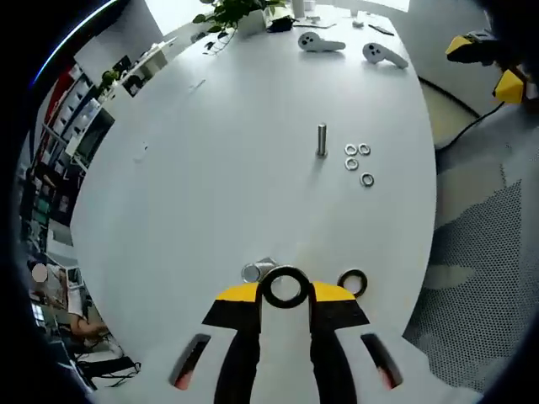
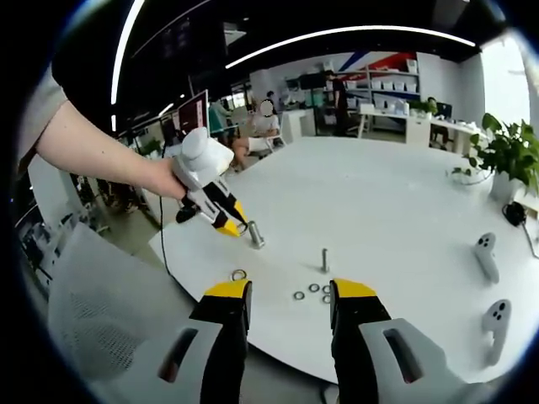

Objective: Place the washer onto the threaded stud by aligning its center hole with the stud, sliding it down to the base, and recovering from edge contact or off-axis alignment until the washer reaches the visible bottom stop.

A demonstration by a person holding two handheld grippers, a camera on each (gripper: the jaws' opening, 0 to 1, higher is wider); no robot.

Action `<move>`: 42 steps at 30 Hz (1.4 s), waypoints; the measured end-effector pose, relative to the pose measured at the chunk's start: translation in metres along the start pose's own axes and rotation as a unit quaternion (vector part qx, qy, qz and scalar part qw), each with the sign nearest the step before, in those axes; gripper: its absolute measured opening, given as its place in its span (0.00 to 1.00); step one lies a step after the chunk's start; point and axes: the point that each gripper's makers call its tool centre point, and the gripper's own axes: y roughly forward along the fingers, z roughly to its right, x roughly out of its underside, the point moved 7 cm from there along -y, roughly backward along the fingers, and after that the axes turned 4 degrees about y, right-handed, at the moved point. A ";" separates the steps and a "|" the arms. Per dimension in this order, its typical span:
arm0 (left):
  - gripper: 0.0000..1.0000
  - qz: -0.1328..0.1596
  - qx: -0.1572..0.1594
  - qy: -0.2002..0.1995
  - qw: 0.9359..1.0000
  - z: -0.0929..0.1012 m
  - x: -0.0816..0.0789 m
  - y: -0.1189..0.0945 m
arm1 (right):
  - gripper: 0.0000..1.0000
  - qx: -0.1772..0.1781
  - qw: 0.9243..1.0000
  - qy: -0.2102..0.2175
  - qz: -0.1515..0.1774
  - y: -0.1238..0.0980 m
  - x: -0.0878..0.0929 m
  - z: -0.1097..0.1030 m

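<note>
In the left gripper view, a dark washer (image 1: 285,288) is held clamped at the tips of the left claw (image 1: 285,293), low over the white worktop (image 1: 210,194). The threaded stud (image 1: 322,139) stands upright well ahead, with four small washers (image 1: 359,162) lying just beside it. The pickup step is judged done; next, the washer must be carried over and its hole centred on the stud.

In the right gripper view, the right claw (image 2: 289,296) is seen spread apart and empty near the worktop edge, with the stud (image 2: 324,260) ahead.
</note>
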 end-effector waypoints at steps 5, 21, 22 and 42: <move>0.19 0.005 -0.008 0.004 1.000 -0.005 -0.005 -0.003 | 0.39 0.000 1.000 0.001 0.001 0.000 0.000 0.000; 0.19 -0.018 -0.013 0.000 1.000 -0.024 -0.002 0.011 | 0.39 -0.001 1.000 0.003 0.002 0.000 0.000 0.000; 0.19 -0.017 -0.012 0.001 1.000 -0.025 -0.002 0.011 | 0.39 -0.001 1.000 0.004 0.002 0.000 0.000 0.000; 0.19 -0.043 0.010 -0.008 0.999 -0.026 0.000 0.046 | 0.39 -0.004 1.000 0.006 -0.001 0.001 0.001 0.000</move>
